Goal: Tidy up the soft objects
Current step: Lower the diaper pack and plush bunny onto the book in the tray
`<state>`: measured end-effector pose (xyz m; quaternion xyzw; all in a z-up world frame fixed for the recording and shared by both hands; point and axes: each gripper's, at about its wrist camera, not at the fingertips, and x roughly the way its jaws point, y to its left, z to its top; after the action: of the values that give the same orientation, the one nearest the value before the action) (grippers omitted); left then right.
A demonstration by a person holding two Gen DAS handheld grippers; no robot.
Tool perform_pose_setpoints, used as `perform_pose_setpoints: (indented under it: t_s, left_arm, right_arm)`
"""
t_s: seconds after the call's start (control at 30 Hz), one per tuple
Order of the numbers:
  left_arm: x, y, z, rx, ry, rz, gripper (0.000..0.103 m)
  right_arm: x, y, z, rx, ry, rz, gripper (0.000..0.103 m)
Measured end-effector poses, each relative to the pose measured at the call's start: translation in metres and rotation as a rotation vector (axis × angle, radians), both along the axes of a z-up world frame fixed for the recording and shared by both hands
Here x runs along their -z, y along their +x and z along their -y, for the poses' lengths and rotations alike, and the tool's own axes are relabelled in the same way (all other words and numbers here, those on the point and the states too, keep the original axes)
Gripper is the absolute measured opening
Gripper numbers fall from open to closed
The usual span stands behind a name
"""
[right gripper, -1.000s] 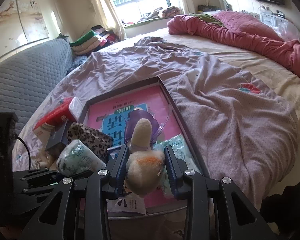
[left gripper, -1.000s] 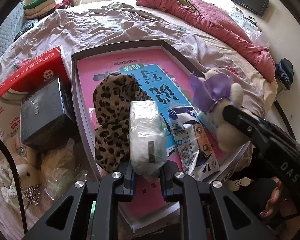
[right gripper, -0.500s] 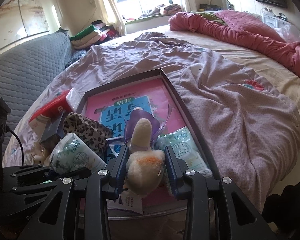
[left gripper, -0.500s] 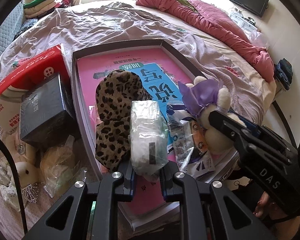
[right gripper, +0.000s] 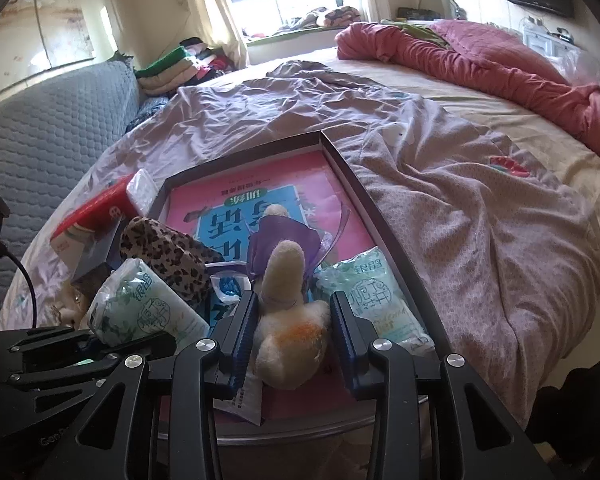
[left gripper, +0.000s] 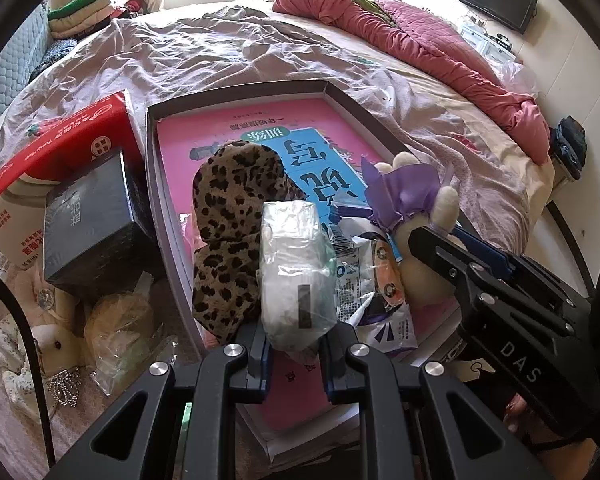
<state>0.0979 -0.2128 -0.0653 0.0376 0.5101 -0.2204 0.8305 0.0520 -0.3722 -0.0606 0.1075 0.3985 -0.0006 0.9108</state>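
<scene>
My left gripper is shut on a plastic-wrapped tissue pack, held over the near edge of a shallow grey box lined with a pink and blue book. A leopard-print pouch lies in the box just left of the pack. My right gripper is shut on a cream plush toy with a purple bow, low over the box's near right part; the toy also shows in the left wrist view. A second tissue pack lies in the box's right corner. The held pack shows in the right wrist view.
A red carton and a black box stand left of the grey box, with a crinkled bag and a small plush below them. Loose wrappers lie in the box. The lilac sheet spreads right; a pink quilt lies behind.
The right gripper with the plush toy has moved left and further in over the box, closer to the left gripper. The left gripper holds nearly still with the tissue pack.
</scene>
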Motion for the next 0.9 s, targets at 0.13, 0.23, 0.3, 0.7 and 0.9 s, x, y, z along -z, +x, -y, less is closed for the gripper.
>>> perform_pose_setpoints:
  t_s: [0.13, 0.23, 0.3, 0.7, 0.9]
  left_arm:
    - [0.000, 0.000, 0.000, 0.000, -0.001, 0.000, 0.019]
    - [0.001, 0.000, -0.001, -0.005, -0.006, -0.001, 0.019]
    - [0.000, -0.001, -0.002, -0.008, -0.012, 0.001, 0.019]
    - [-0.006, 0.002, -0.007, -0.019, -0.058, -0.003, 0.019]
    - [-0.006, 0.003, -0.007, -0.024, -0.055, -0.007, 0.021]
  right_arm:
    - [-0.001, 0.000, 0.001, 0.000, 0.004, 0.002, 0.040]
    - [-0.003, -0.001, 0.001, 0.000, 0.010, 0.009, 0.042]
    - [-0.004, -0.002, 0.002, 0.002, 0.017, 0.013, 0.042]
    - [-0.012, -0.005, 0.006, 0.018, 0.038, 0.031, 0.049]
    - [-0.015, -0.006, 0.006, 0.018, 0.041, 0.037, 0.051]
